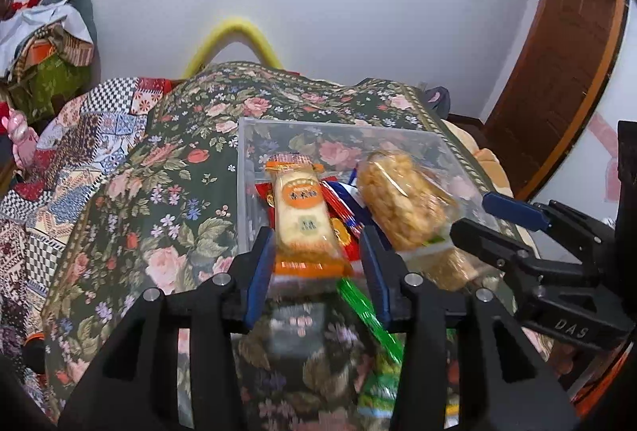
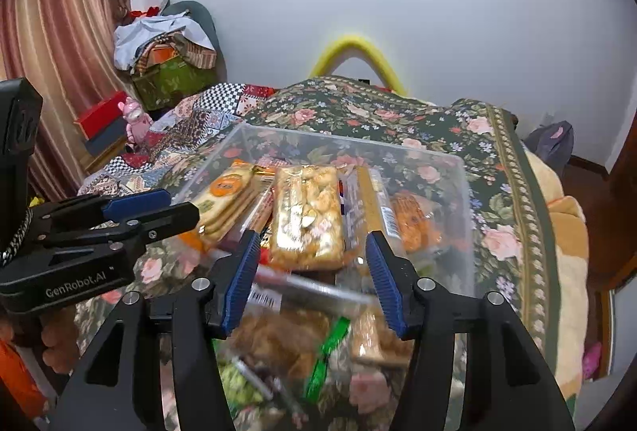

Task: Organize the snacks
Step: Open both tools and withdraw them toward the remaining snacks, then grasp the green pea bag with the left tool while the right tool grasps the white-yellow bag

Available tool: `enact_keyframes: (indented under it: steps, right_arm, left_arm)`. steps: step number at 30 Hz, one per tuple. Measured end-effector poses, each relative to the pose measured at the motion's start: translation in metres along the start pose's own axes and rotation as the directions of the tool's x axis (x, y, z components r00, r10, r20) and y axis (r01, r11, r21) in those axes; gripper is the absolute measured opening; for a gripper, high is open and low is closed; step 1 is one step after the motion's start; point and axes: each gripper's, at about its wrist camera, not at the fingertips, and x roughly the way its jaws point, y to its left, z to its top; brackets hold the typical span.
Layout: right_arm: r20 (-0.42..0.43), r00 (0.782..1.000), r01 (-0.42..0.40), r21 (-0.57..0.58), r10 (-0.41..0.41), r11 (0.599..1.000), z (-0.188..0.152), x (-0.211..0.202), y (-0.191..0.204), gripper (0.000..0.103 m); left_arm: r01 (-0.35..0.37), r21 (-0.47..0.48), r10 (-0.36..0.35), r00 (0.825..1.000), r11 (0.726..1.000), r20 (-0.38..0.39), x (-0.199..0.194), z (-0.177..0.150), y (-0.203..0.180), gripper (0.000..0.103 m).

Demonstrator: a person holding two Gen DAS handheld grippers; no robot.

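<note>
Both grippers are hovering over the clear plastic box (image 1: 254, 136) on the floral cloth (image 1: 167, 192). Left gripper (image 1: 318, 263) is standing released above the orange rice-cracker pack (image 1: 300, 212) lying in the box. Right gripper (image 2: 314, 271) is likewise gaping, unloaded, above the golden puffed-snack pack (image 2: 306, 216).

A lived-in home room, this: a dark floral cloth (image 2: 458, 136) drapes the table, a patchwork quilt (image 1: 79, 136) lies beside it, striped pink curtains (image 2: 51, 32) hang left, a brown wooden door (image 1: 557, 52) stands right.
</note>
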Motion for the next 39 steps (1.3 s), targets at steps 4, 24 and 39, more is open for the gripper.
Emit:
enact_keyframes:
  steps: [4, 24, 39]
  right_arm:
    - [0.015, 1.000, -0.003, 0.000, 0.003, 1.000, -0.010, -0.024, 0.005, 0.059]
    - [-0.219, 0.972, -0.077, 0.069, 0.090, 0.995, -0.107, -0.010, 0.047, 0.070]
    - [-0.271, 0.949, -0.123, 0.150, 0.161, 0.981, -0.137, -0.017, 0.030, 0.071]
  left_arm:
    - [-0.005, 0.037, 0.004, 1.000, 0.999, 0.014, -0.027, -0.013, -0.008, 0.053]
    - [0.011, 0.114, 0.001, 0.994, 0.993, -0.105, -0.075, -0.118, -0.019, 0.058]
    - [0.040, 0.089, -0.022, 0.981, 0.995, -0.191, -0.051, -0.146, -0.022, 0.058]
